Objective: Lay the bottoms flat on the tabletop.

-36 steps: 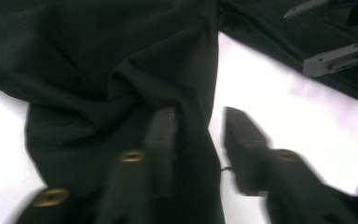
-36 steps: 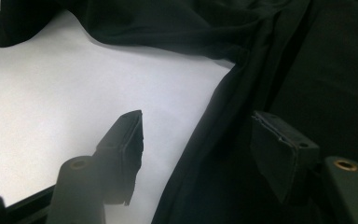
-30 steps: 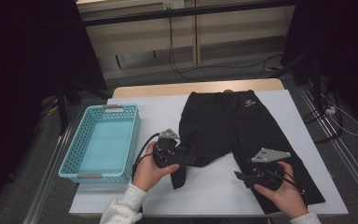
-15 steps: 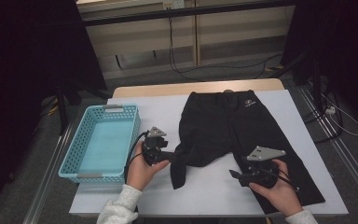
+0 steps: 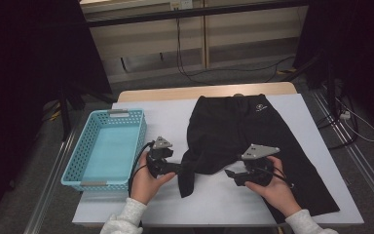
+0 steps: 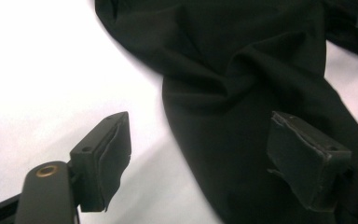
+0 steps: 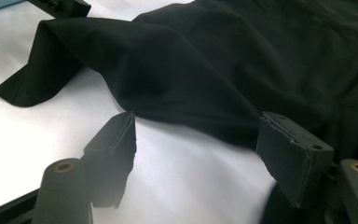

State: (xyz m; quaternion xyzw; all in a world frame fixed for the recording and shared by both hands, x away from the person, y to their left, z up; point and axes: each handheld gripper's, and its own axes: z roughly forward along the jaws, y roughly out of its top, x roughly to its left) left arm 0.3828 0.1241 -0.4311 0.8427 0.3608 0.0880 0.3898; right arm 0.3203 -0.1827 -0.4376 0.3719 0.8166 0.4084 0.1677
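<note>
Since the earlier frames, the left gripper (image 5: 177, 168) has pulled the near-left leg of the trousers (image 5: 243, 131) toward the middle of the table (image 5: 165, 109), and its jaws have just been opening; they now stand apart with the cloth lying loose between them, not pinched. Moving leftward along the near edge, the right gripper (image 5: 231, 174) holds its jaws apart too, gripping nothing, just beside the folded-over cloth. Judging by this, folding has barely begun: one leg is bunched and drawn partly across, the other lies flat toward the near-right corner, the waistband rests at the far edge. The basket (image 5: 85, 161) at the left edge holds nothing.
</note>
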